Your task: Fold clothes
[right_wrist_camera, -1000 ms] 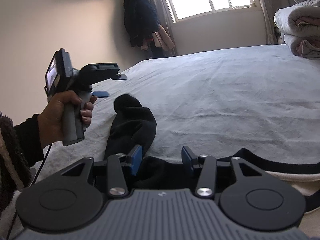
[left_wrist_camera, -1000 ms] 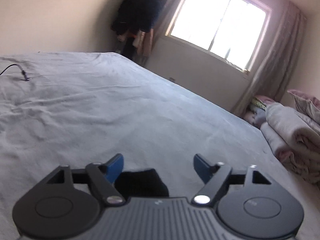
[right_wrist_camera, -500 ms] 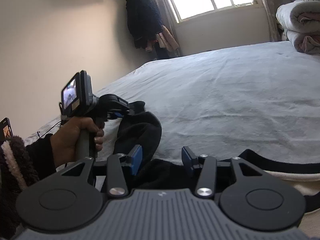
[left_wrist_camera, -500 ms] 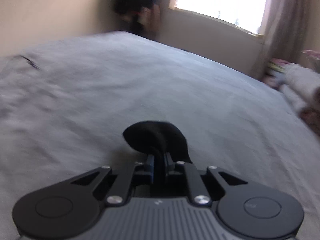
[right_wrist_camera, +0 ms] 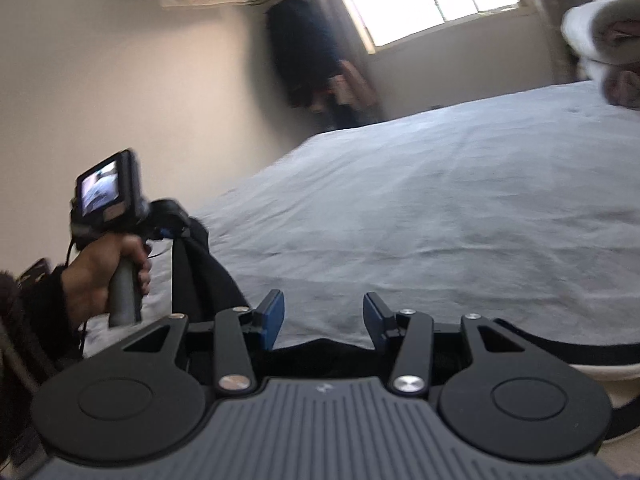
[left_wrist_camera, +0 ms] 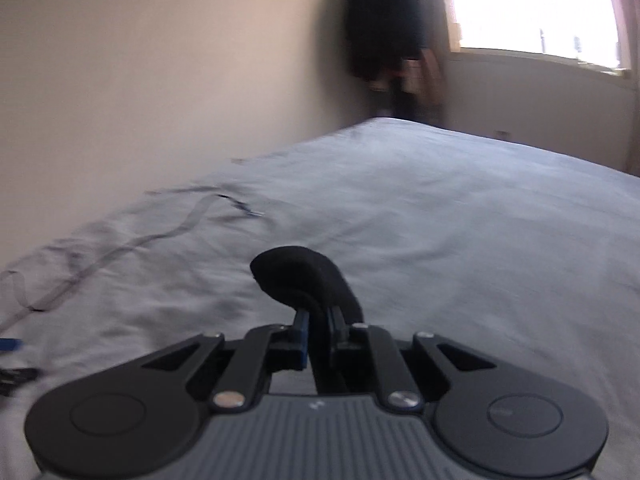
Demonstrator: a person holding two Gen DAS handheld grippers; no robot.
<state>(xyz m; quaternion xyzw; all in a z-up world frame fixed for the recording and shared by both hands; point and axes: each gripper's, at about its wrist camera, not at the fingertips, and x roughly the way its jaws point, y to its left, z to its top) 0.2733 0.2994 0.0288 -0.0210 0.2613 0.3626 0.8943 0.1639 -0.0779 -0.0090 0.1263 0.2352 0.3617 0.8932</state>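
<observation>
1. Left hand-held gripper: clenched on the black sleeve of the garment. A second ago its jaws stood wide apart just above the fabric; half a second ago they had closed on it. Now the sleeve end bulges out above the pinch, and the right wrist view shows the sleeve hanging from the gripper clear of the bed.

2. Right hand-held gripper: released, jaws standing well apart, nothing between them. It hovers over the black body of the garment at the near edge of the bed, much as in both earlier views.

3. Garment: a dark top with a cream inner part showing at the near right. The body lies along the near edge of the bed; the sleeve is raised at the near left.

4. Person's left hand: wrapped round the grip of the left tool, whose small screen faces the right wrist camera.

5. Bed: grey sheet, mostly bare. A thin cable trails across its left side. Folded bedding is stacked at the far right.

6. Meaning for the task: the grasp appears secured and the lift begun, so the sleeve is likely ready to be carried across the body as a first fold. The folding itself is at an early stage.

7. Note: both current views are motion-blurred, so fine detail of the pinch cannot be told.
</observation>
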